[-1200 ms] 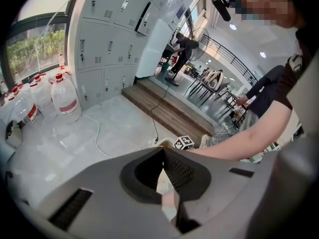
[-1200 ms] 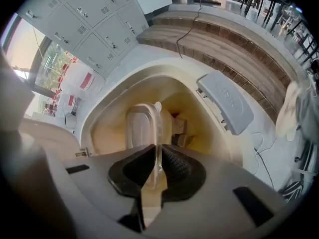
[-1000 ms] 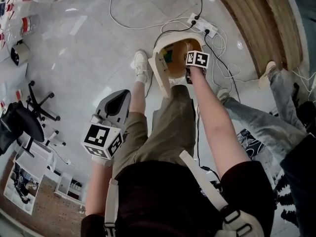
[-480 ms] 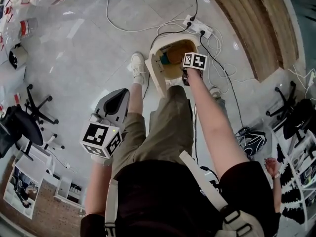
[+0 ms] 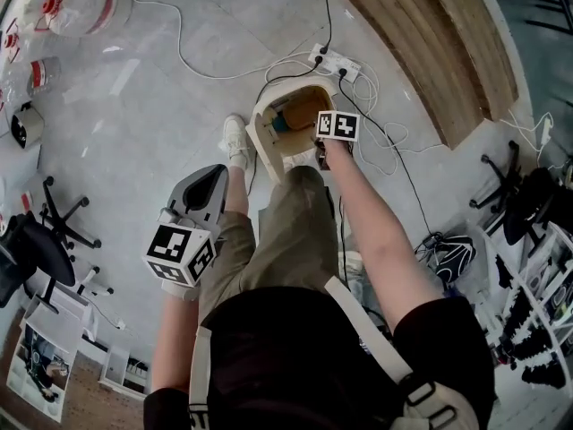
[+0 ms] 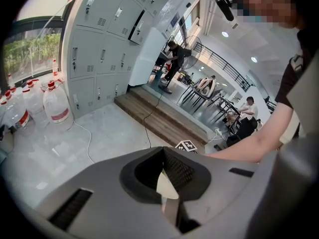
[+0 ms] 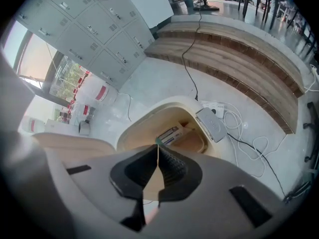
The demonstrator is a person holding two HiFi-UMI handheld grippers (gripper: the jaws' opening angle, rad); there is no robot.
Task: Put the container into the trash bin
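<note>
The beige trash bin (image 5: pixel 269 115) stands open on the floor in front of my feet, its lid (image 5: pixel 262 146) tipped to the left. A small printed container (image 7: pixel 171 133) lies inside the bin (image 7: pixel 149 118); in the head view it shows as a blue-green patch (image 5: pixel 282 122). My right gripper (image 5: pixel 329 141) hangs over the bin's right rim, jaws shut with nothing between them (image 7: pixel 158 146). My left gripper (image 5: pixel 213 176) is held at my left hip, away from the bin, and is also shut and empty (image 6: pixel 162 151).
A white power strip (image 5: pixel 329 61) and loose cables (image 5: pixel 394 150) lie just behind the bin. A wooden step (image 5: pixel 430 43) runs along the back right. Water bottles (image 5: pixel 85 12) stand far left. Office chairs (image 5: pixel 36 231) sit left and right (image 5: pixel 524 195). A bag (image 5: pixel 452 249) lies right.
The head camera has swung, so the bin sits further up and left in view. Another person's legs at the right are gone from view. Both grippers hold their places.
</note>
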